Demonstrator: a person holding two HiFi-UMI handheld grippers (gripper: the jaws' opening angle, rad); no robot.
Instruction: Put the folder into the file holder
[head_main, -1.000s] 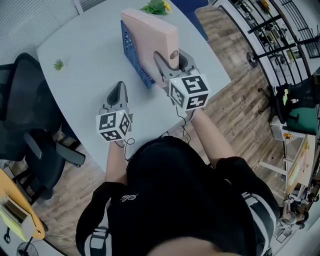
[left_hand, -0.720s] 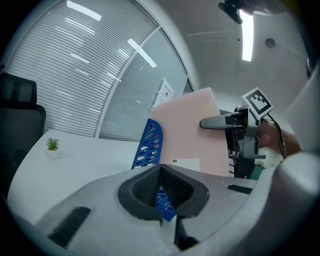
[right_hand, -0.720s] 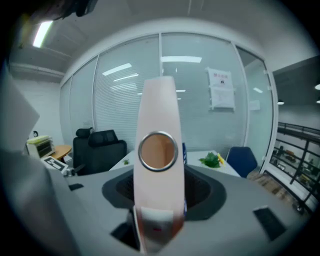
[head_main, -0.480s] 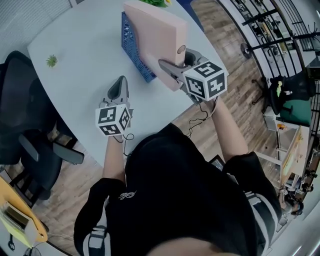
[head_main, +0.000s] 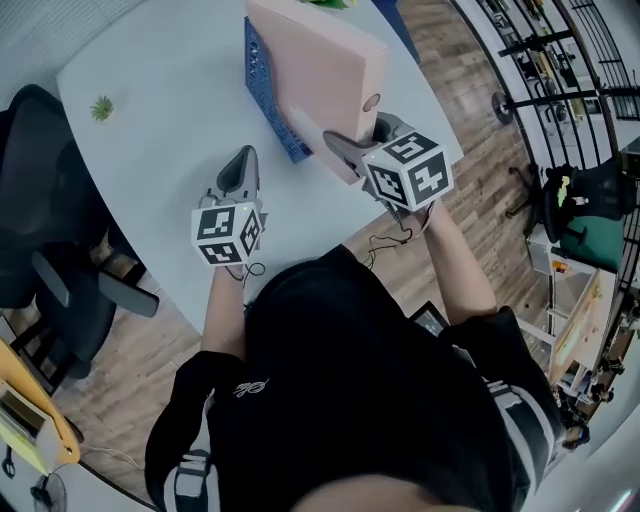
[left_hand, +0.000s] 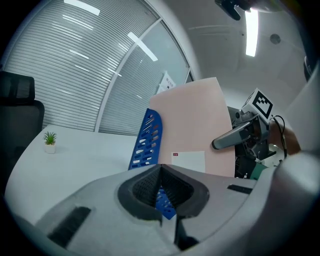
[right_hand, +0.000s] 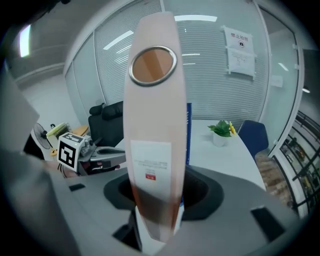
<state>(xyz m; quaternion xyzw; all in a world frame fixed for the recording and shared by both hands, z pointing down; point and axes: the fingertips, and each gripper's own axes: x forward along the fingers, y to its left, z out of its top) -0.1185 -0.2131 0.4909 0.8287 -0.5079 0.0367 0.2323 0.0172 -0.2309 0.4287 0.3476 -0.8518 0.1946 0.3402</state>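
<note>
A pink folder (head_main: 320, 70) stands tilted in the blue mesh file holder (head_main: 262, 85) at the table's far side. Its spine, with a ring hole, faces me. My right gripper (head_main: 362, 135) grips the folder's near lower end, one finger on each side of the spine. Its jaws have just been closing with the folder between them. In the right gripper view the folder (right_hand: 152, 125) rises from between the jaws of that gripper (right_hand: 155, 220), the file holder (right_hand: 189, 135) showing behind it. My left gripper (head_main: 243, 158) rests shut and empty on the table, left of the holder (left_hand: 145, 142) and folder (left_hand: 195, 130).
A small potted plant (head_main: 101, 106) sits at the table's far left, another plant (right_hand: 221, 131) behind the holder. A black office chair (head_main: 40, 230) stands left of the white table (head_main: 170, 120). Wooden floor and shelving lie to the right.
The right gripper has shifted rightward and dipped with the folder, which now leans over more in the holder. The left gripper has stayed almost where it was.
</note>
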